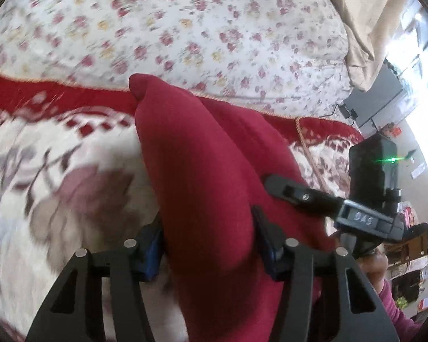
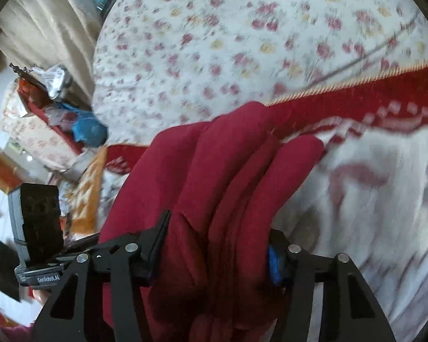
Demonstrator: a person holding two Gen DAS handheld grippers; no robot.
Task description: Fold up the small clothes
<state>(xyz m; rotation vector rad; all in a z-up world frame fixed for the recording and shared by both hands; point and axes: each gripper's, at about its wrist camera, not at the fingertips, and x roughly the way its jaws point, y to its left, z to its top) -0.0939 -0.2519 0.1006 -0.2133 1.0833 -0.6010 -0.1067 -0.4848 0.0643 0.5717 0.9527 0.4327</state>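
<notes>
A dark red garment (image 1: 202, 171) hangs bunched between both grippers above a bed. My left gripper (image 1: 211, 245) is shut on one part of it, with cloth spilling forward over the jaws. In the right wrist view the same red garment (image 2: 214, 176) lies in thick folds through my right gripper (image 2: 216, 248), which is shut on it. The right gripper also shows in the left wrist view (image 1: 282, 185), pressed against the cloth at the right. The left gripper's body shows in the right wrist view (image 2: 40, 216) at the lower left. Both views are motion-blurred.
Below lies a red and cream blanket (image 1: 57, 171) with a corded edge, over a white floral quilt (image 1: 185, 28). A beige curtain (image 2: 42, 28) and bright window (image 1: 419, 57) stand beyond the bed. Cluttered bags and boxes (image 2: 71, 119) sit beside the bed.
</notes>
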